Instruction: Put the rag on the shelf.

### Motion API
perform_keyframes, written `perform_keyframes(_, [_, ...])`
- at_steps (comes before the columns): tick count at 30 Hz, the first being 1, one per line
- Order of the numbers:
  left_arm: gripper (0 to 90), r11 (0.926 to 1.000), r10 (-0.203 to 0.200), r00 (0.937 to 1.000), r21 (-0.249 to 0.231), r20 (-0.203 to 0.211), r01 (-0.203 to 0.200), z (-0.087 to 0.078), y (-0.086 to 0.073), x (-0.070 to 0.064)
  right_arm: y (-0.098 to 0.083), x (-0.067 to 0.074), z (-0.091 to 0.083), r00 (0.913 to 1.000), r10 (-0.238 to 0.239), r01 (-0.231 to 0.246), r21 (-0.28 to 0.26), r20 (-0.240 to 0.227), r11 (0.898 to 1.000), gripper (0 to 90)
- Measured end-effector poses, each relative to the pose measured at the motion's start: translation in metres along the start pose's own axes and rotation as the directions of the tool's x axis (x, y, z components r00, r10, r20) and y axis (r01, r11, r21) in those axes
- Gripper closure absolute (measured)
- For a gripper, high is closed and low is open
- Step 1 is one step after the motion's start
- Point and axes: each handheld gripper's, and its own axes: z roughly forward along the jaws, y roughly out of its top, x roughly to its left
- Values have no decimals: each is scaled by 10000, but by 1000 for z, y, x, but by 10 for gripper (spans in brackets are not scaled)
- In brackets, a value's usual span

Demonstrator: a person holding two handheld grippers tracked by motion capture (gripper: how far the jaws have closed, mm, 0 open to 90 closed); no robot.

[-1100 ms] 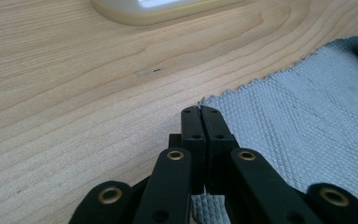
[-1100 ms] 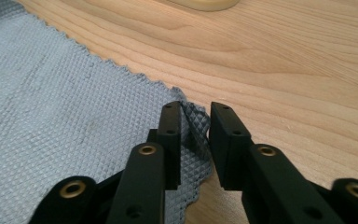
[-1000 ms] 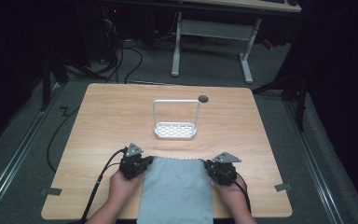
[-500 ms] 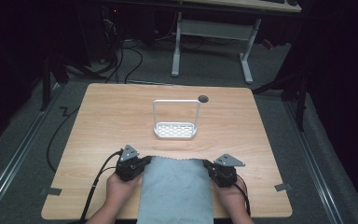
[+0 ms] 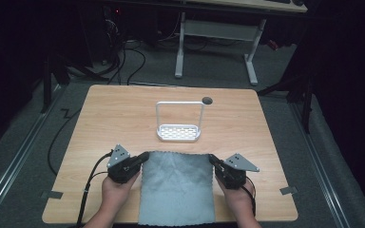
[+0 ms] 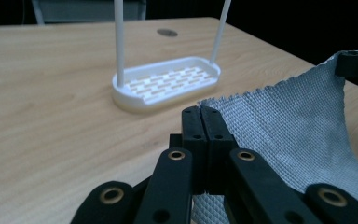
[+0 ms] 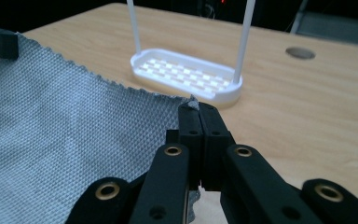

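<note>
Tongs, two [image 5: 145, 156] [image 5: 212, 159], pinch one cloth [image 5: 177, 187]; one rack [image 5: 179, 132].

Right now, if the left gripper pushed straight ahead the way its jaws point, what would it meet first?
Probably the white rack. The left gripper, shut on a corner of the grey cloth, aims at the rack's slotted base across bare table; depth is hard to judge.

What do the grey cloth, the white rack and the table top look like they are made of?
Grey cloth: a woven textile, probably microfibre; a matte diamond weave and a zigzag-cut edge show.
White rack: likely moulded plastic, smooth and slightly glossy, with a slotted base; its thin hoop could be coated wire.
Table top: light wood grain with an even sheen, probably laminate rather than solid wood.
</note>
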Motion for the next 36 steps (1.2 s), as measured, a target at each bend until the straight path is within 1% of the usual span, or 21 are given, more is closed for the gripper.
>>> perform_keyframes(1, [900,9999,76,10000,-142,7,-76,-1,4,0,5,0,-2,9999,-138,140,-223,81,9997,899])
perform_keyframes(2, [900,9994,107,9999,-329,-13,-107,-3,10,0,7,0,-2,9998,-186,188,-247,109,9995,899])
perform_keyframes(6, [900,9982,96,10000,-596,-5,-96,-3,22,3,19,-5,-5,9999,-76,81,-560,88,9984,898])
perform_keyframes(8, [900,9979,84,10000,-648,-13,-85,-3,25,4,21,-5,-6,9999,-80,86,-640,84,9979,898])
perform_keyframes(9, [900,9971,67,10000,-759,-40,-69,-3,29,5,25,-7,-7,9999,-87,96,-719,130,9974,898])
perform_keyframes(10, [900,9966,44,10000,-820,-62,-49,-2,31,5,33,-9,-9,9998,-87,101,-970,150,9952,899])
perform_keyframes(14, [900,9927,213,9996,-1185,-177,-232,-1,48,5,50,-11,-11,9995,-231,258,-1331,216,9908,899])
perform_keyframes(15, [900,9927,213,9996,-1185,-177,-232,-1,48,5,54,-11,-12,9993,-276,311,-1444,259,9890,899])
perform_keyframes(17, [900,9901,320,9992,-1362,-235,-350,-2,56,4,57,-12,-12,9990,-299,345,-1536,321,9875,898])
perform_keyframes(18, [900,9876,395,9987,-1508,-315,-438,-2,64,5,64,-13,-13,9986,-367,427,-1716,386,9842,898])
perform_keyframes(19, [900,9876,395,9987,-1508,-315,-438,-2,64,5,64,-13,-13,9986,-367,427,-1716,386,9842,898])
perform_keyframes(21, [900,9844,417,9982,-1694,-432,-484,-2,71,7,75,-17,-14,9983,-356,440,-1991,456,9790,898])
perform_keyframes(22, [900,9838,407,9981,-1729,-469,-482,-2,73,7,77,-17,-14,9985,-306,393,-2017,464,9787,898])
perform_keyframes(23, [900,9805,458,9976,-1884,-526,-549,-1,79,9,80,-18,-15,9982,-355,451,-2108,490,9765,899])
perform_keyframes(24, [900,9805,458,9976,-1884,-526,-549,-1,79,9,80,-18,-15,9982,-355,451,-2108,490,9765,899])
perform_keyframes(25, [900,9794,482,9974,-1937,-539,-578,-1,81,9,86,-19,-16,9979,-391,496,-2198,519,9743,898])
perform_keyframes(26, [900,9761,516,9970,-2080,-572,-624,-1,86,9,89,-19,-16,9976,-407,524,-2261,561,9727,899])
perform_keyframes(29, [900,9733,527,9969,-2205,-578,-642,-1,91,10,95,-20,-17,9974,-430,556,-2386,580,9695,898])
perform_keyframes(30, [900,9700,565,9965,-2329,-619,-695,0,95,9,99,-21,-17,9968,-488,629,-2477,627,9668,899])
perform_keyframes(34, [900,9676,615,9956,-2405,-704,-768,1,102,10,105,-22,-16,9970,-422,578,-2584,656,9643,899])
perform_keyframes(36, [900,9649,674,9950,-2489,-731,-836,2,108,12,111,-26,-15,9973,-321,485,-2664,655,9626,899])
